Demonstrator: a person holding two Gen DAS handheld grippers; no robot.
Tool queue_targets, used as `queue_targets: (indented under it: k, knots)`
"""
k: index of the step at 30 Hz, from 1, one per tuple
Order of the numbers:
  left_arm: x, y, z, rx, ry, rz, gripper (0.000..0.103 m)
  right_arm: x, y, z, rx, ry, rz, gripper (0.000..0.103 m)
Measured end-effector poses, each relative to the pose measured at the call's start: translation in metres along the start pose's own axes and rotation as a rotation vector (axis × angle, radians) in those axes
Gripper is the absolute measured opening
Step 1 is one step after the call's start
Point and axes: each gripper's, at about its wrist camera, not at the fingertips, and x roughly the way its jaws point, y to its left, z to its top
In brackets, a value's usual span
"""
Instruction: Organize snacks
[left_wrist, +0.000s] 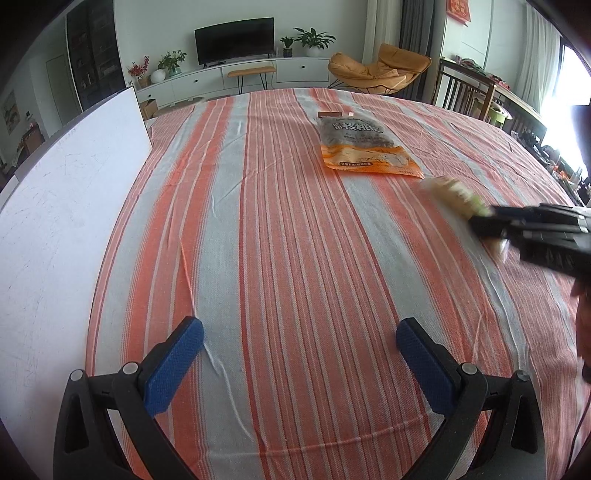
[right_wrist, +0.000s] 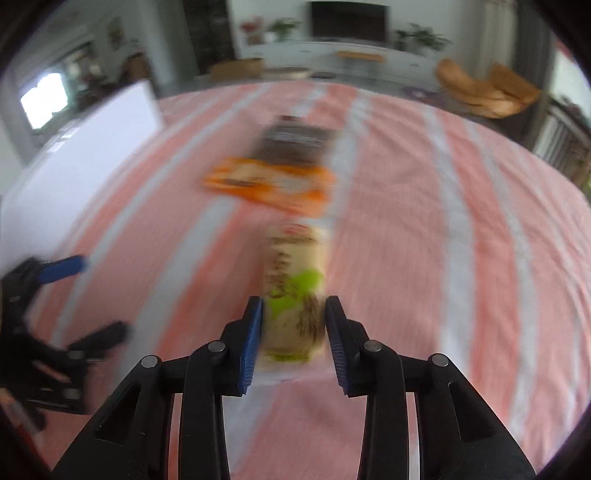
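A beige and green snack packet (right_wrist: 295, 291) sits between the blue pads of my right gripper (right_wrist: 293, 314), which is shut on its near end; the whole right wrist view is smeared. From the left wrist view the same packet (left_wrist: 454, 194) sticks out of the right gripper (left_wrist: 491, 221) at the right side. An orange and brown snack bag (left_wrist: 365, 147) lies flat on the striped cloth further back, just beyond the packet (right_wrist: 273, 173). My left gripper (left_wrist: 299, 339) is open near the front, with only cloth between its pads. It also shows at the left of the right wrist view (right_wrist: 92, 299).
The table wears an orange, white and grey striped cloth (left_wrist: 258, 240). A white board (left_wrist: 66, 206) stands along its left side. Wooden chairs (left_wrist: 465, 92) stand beyond the far right edge. A hand (left_wrist: 583, 317) shows at the right border.
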Motion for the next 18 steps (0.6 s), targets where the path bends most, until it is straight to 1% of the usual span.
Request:
queue_targets:
  k: [1,2,3,4,5,6,9,11,14,17,18]
  knots:
    - [0.000,0.000,0.000,0.000,0.000,0.000,0.103,0.000,-0.014,-0.002,0.025,-0.005,-0.063,0.037]
    - [0.000,0.000,0.000,0.000,0.000,0.001,0.103,-0.002,-0.025,-0.002,0.046,-0.011,-0.096,0.039]
    - [0.000,0.000,0.000,0.000,0.000,0.001,0.103,-0.003,-0.036,-0.003,0.070,-0.017,-0.119,0.047]
    - [0.000,0.000,0.000,0.000,0.000,0.001,0.103,-0.004,-0.047,-0.006,0.090,-0.020,-0.126,0.064]
    - [0.000,0.000,0.000,0.000,0.000,0.001,0.103,-0.008,-0.057,-0.008,0.101,-0.019,-0.112,0.073]
    - [0.000,0.000,0.000,-0.001,0.000,0.001,0.103,-0.012,-0.062,-0.014,0.102,-0.023,-0.105,0.078]
    - [0.000,0.000,0.000,-0.001,0.000,0.001,0.103,-0.031,-0.067,-0.031,0.084,-0.042,-0.133,0.079]
    - [0.000,0.000,0.000,-0.001,0.000,0.001,0.103,-0.045,-0.070,-0.048,0.093,-0.037,-0.142,0.081]
    - [0.000,0.000,0.000,-0.001,0.000,0.001,0.103,-0.061,-0.073,-0.070,0.116,-0.028,-0.157,0.081]
    - [0.000,0.000,0.000,-0.001,-0.001,0.001,0.103,-0.068,-0.076,-0.084,0.134,-0.019,-0.168,0.081]
    - [0.000,0.000,0.000,-0.001,0.000,0.001,0.103,-0.069,-0.077,-0.087,0.142,-0.029,-0.167,0.084]
